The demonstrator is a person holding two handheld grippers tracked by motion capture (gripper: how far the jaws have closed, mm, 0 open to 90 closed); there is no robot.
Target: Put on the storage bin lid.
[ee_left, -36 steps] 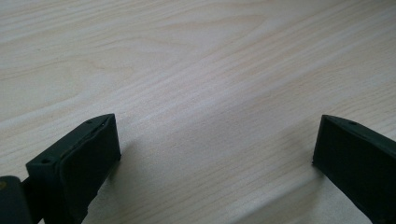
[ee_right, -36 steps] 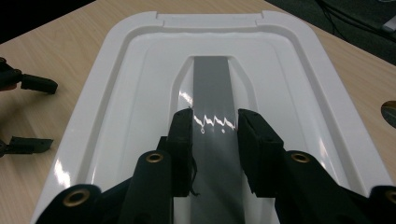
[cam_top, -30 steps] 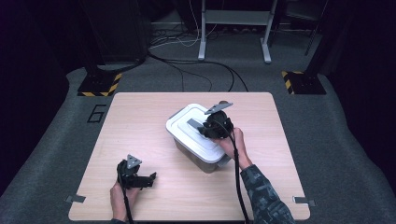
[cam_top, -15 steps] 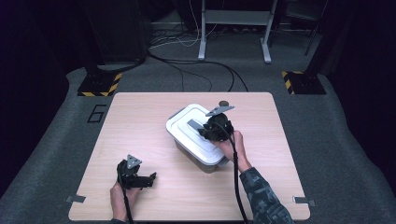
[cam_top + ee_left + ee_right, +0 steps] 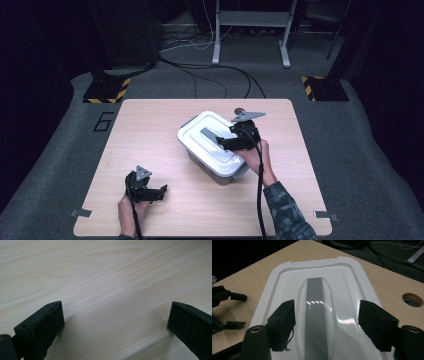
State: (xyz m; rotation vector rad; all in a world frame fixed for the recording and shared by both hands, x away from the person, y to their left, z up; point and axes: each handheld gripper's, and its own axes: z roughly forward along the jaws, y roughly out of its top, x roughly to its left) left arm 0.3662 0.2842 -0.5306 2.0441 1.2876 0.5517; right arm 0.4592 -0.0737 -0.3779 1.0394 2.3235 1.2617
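White plastic lidded box [image 5: 214, 147] near mid-table, a little right of centre, set at an angle to the table edges. Lid on, with a grey strip [image 5: 317, 315] running down its sunken middle channel; grey catch at the near right corner of the box.

Right gripper [image 5: 221, 142] over the lid, held by the right hand [image 5: 255, 156] coming in from the box's near right side. Jaws just been opening, now spread either side of the grey strip, hovering above the lid with nothing between the pads but the lid's surface below; no grip on anything. A few loose threads hanging off the pad [image 5: 283, 323] at the left in the right gripper view. Grey three-cornered plate on top of the gripper, cable trailing back along the sleeve.

Left gripper [image 5: 161, 191] well apart from the box, low on the wooden table [image 5: 150, 130] near its front left edge, held in the left hand [image 5: 131, 212]. Jaws wide apart, empty, bare pale woodgrain between them in the left gripper view.

Round hole [image 5: 412, 299] in the tabletop just beyond the box's far right side. Beyond the table: grey carpet, black cables, a metal stand, and yellow-and-black striped feet at left and right.
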